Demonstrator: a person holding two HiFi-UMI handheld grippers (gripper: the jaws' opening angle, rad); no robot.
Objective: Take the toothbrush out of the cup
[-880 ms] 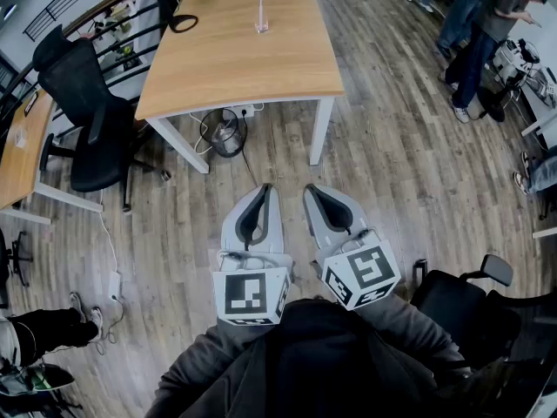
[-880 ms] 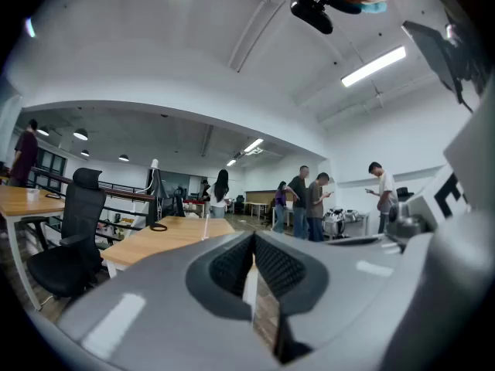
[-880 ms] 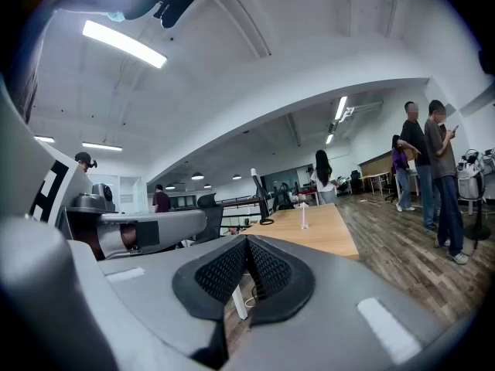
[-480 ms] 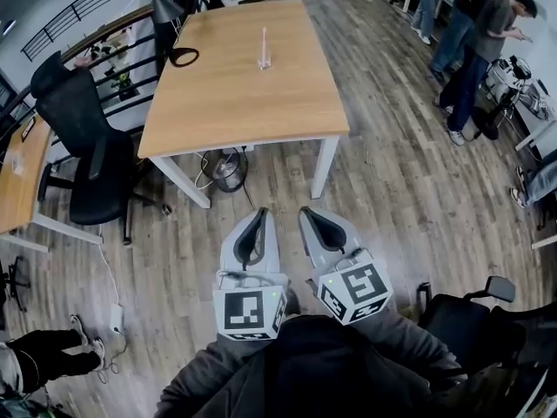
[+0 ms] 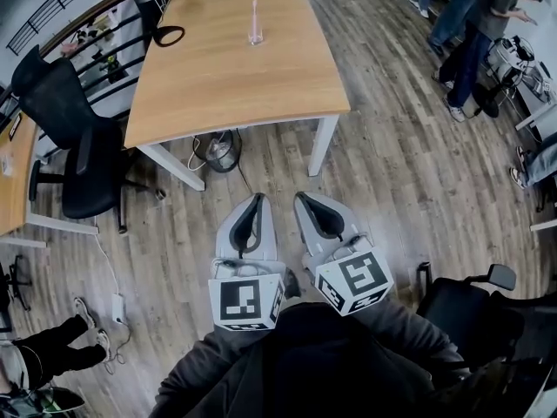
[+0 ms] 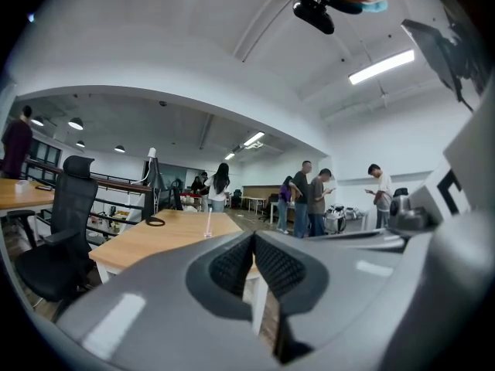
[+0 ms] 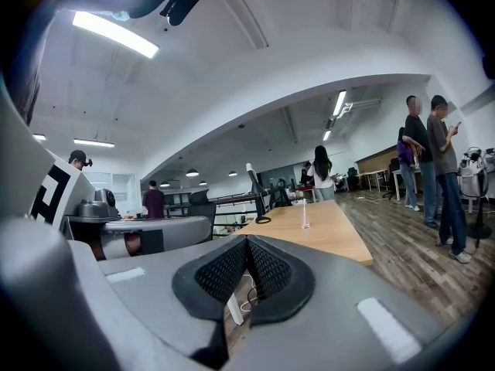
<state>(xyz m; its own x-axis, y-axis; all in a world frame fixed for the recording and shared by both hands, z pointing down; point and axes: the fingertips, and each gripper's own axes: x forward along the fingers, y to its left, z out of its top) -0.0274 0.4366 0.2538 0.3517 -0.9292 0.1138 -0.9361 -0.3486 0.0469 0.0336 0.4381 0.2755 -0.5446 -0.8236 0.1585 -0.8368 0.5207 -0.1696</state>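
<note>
A clear cup [image 5: 254, 35] with a pale toothbrush [image 5: 254, 14] standing upright in it sits toward the far end of a wooden table [image 5: 235, 85]. It is small in the left gripper view, the toothbrush [image 6: 207, 222], and in the right gripper view, the cup [image 7: 305, 221]. My left gripper [image 5: 258, 198] and right gripper [image 5: 301, 197] are held side by side over the floor, well short of the table. In both the pads meet with nothing between them: the left gripper [image 6: 254, 239] and the right gripper [image 7: 247, 242].
A black lamp with a ring base [image 5: 168, 36] stands at the table's far left. A black office chair [image 5: 74, 138] is left of the table, another chair [image 5: 470, 299] at my right. Cables and a bin [image 5: 224, 151] lie under the table. People [image 5: 474, 33] stand at the far right.
The head view has swayed, so the table shifts a little in the picture. Both grippers stay shut, side by side, over the floor.
</note>
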